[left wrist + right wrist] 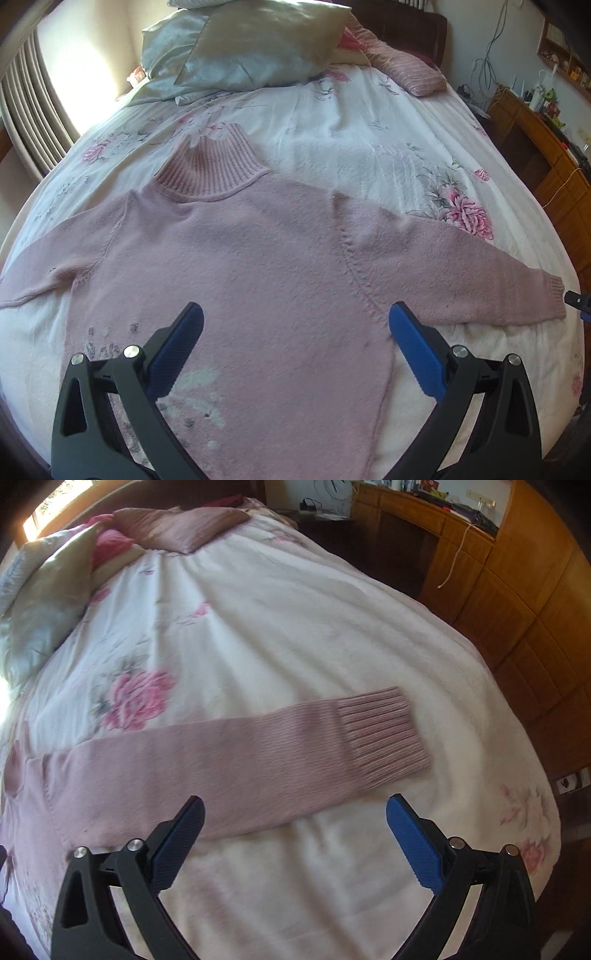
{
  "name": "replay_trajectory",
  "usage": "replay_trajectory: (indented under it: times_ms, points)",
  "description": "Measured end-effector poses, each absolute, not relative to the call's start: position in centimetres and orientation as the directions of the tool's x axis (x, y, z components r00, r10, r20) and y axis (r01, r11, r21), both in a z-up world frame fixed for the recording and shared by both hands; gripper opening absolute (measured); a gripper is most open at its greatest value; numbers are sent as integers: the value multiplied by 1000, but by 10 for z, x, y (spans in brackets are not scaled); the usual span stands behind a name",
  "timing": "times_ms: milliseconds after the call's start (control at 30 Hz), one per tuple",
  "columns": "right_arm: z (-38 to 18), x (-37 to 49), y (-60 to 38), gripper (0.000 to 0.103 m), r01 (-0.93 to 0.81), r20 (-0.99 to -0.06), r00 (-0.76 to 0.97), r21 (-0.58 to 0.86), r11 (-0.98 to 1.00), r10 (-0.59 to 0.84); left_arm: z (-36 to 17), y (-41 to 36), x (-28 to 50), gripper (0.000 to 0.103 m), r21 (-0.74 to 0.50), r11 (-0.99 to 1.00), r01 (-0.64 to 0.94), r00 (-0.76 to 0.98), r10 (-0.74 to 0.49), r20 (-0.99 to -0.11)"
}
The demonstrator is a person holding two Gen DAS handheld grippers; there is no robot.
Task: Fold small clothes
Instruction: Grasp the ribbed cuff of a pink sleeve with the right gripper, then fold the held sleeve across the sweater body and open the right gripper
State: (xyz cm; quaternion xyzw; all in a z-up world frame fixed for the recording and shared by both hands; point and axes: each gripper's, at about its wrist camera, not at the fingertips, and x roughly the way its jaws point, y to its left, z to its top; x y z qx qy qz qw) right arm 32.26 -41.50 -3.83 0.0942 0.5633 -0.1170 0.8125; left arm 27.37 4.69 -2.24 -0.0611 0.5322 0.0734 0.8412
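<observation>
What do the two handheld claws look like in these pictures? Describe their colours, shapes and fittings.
Both match. The left claw and the right claw each have two black plastic arms with triangular cut-outs, joined by round silver pins. Each finger carries a blue, finely textured pad with a ridged edge. No cables, markings, sleeves or hands show.

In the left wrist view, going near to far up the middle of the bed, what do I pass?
Left gripper with jaws open → pink sweater body → ribbed collar → floral bedspread → pillows.
</observation>
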Motion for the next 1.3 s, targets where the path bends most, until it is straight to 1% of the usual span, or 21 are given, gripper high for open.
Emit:
replay_trajectory:
  times_ms: [67, 233, 333, 400, 467, 500, 533, 567, 633, 667, 767, 867, 933, 1000, 1133, 1200, 1300]
  points:
    - [-52, 334, -456, 98, 316, -956, 278, 0, 949, -92, -24, 26, 287, 100, -17, 982, -186, 418, 63, -906]
    - [-90, 354, -520, 97, 336, -975, 221, 40, 941, -37, -32, -12, 310, 100, -15, 982, -188, 408, 64, -911]
    - [-108, 360, -535, 94, 327, -983, 184, 56, 943, -5, -40, -25, 320, 100, 11, 980, -198, 395, 90, -914]
    - [-117, 364, -536, 95, 313, -985, 170, 74, 947, 20, -45, -30, 324, 100, 20, 980, -200, 379, 96, -920]
    - [-120, 368, -533, 92, 281, -982, 185, 77, 957, 25, -47, -34, 324, 100, 38, 980, -198, 363, 109, -925]
    - [-119, 369, -529, 83, 261, -981, 192, 78, 962, 28, -46, -33, 324, 100, 42, 980, -196, 360, 112, -926]
    - [-116, 370, -525, 68, 238, -979, 198, 83, 968, 35, -45, -32, 324, 100, 44, 980, -195, 359, 113, -927]
    - [-112, 369, -519, 56, 214, -976, 207, 107, 971, 62, -43, -30, 323, 100, 49, 979, -196, 360, 118, -926]
    - [-100, 367, -513, 7, 202, -968, 227, 157, 967, 110, -39, -22, 321, 100, 62, 976, -209, 358, 135, -924]
    - [-93, 365, -510, 6, 203, -958, 243, 203, 958, 152, -37, -16, 320, 100, 63, 974, -219, 357, 140, -924]
    - [-61, 353, -492, 6, 202, -922, 321, 289, 936, 215, -31, 4, 315, 100, 59, 966, -253, 351, 148, -925]
    - [-37, 353, -464, 6, 132, -878, 386, 356, 925, 283, -27, 25, 308, 100, 68, 959, -275, 344, 164, -924]
    - [-21, 351, -428, 6, 78, -852, 405, 393, 916, 331, -25, 40, 303, 100, 70, 956, -284, 337, 168, -926]
    - [-13, 352, -381, 6, 19, -833, 402, 422, 906, 380, -23, 54, 298, 100, 75, 954, -289, 336, 174, -926]
    - [-6, 353, -288, 6, -94, -825, 361, 432, 897, 435, -21, 83, 291, 100, 64, 953, -296, 335, 166, -928]
    - [-11, 360, -246, 6, -129, -825, 332, 442, 888, 458, -21, 95, 288, 100, 60, 954, -294, 335, 162, -928]
    - [-25, 366, -192, 6, -163, -843, 290, 422, 892, 452, -24, 109, 283, 100, 40, 957, -289, 331, 139, -933]
